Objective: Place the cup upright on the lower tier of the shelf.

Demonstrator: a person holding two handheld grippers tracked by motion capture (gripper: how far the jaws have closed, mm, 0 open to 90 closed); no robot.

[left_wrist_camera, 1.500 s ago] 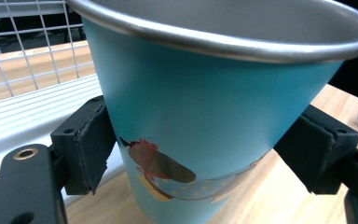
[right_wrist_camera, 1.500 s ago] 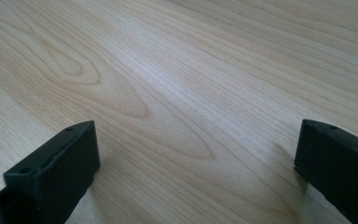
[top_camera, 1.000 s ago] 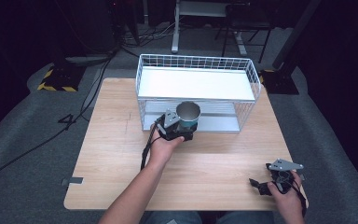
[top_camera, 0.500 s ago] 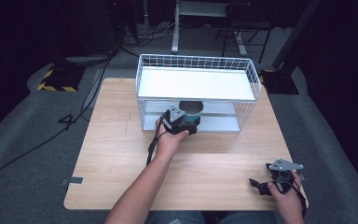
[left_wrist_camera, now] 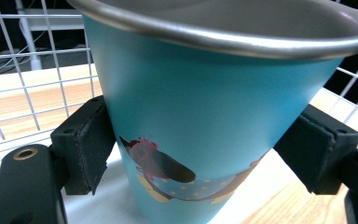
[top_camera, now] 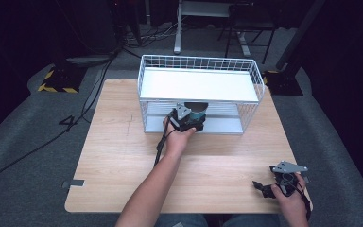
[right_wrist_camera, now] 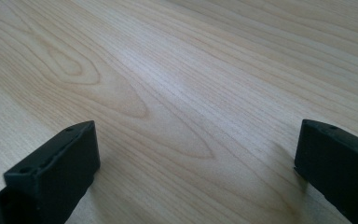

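Note:
A teal metal cup [left_wrist_camera: 205, 121] with a bird picture and a steel rim is clamped between both jaws of my left gripper [left_wrist_camera: 200, 149]. In the high view the cup [top_camera: 197, 115] sits half under the top shelf of the white wire rack [top_camera: 198, 85], at the mouth of its lower level, with my left gripper [top_camera: 187, 120] just in front of it. My right gripper [top_camera: 268, 188] rests near the table's front right corner, its jaws wide apart over bare wood [right_wrist_camera: 191, 154].
The wire rack stands at the back middle of the wooden table [top_camera: 123, 156], open toward me. A cable [top_camera: 160, 146] trails from the left gripper along the forearm. Dark floor, cables and furniture legs lie beyond the table.
My left gripper has carried the cup forward, from in front of the rack into the opening of its lower level. The right gripper has stayed put.

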